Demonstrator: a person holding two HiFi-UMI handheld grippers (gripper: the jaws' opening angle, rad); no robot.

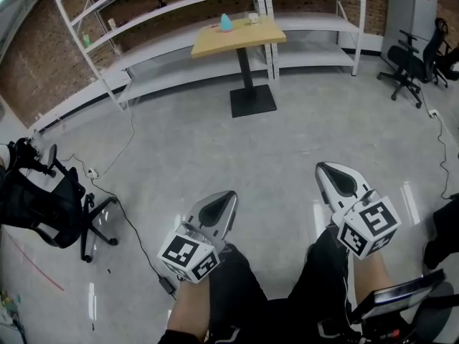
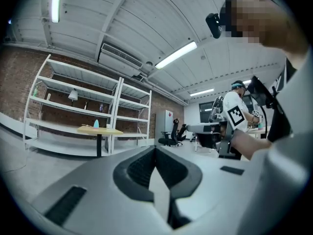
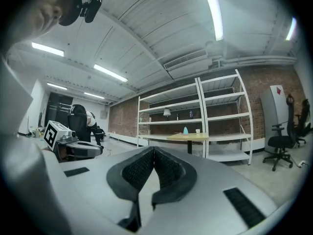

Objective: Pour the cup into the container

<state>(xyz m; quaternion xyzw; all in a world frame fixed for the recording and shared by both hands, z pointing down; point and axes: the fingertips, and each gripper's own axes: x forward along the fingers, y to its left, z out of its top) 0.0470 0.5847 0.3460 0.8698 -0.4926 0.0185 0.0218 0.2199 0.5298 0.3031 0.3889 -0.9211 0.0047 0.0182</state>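
Sitting at the far left of the head view, a black mesh office chair rests on a smooth, glossy grey concrete floor, with a thin dark cable snaking past it.

The left gripper comes next, a pale grey wedge with a marker cube at its base. It is held level on a bare forearm that reaches forward from the bottom edge. Its ribbed black pads are pressed together with nothing between them.

Well ahead, in front of white metal shelving and a brick wall, stands a table with a light wooden top on a black post and a square foot. On it sits a teal cone-shaped vessel, upright, with its long axis vertical and tapering upward. Just to its right is a small white cup, also upright and too small to show more detail. Both are far from either gripper.

The right gripper is likewise held level and pointed toward the table. Its textured pads are closed on each other and hold nothing.

At the far right stands a second black chair.
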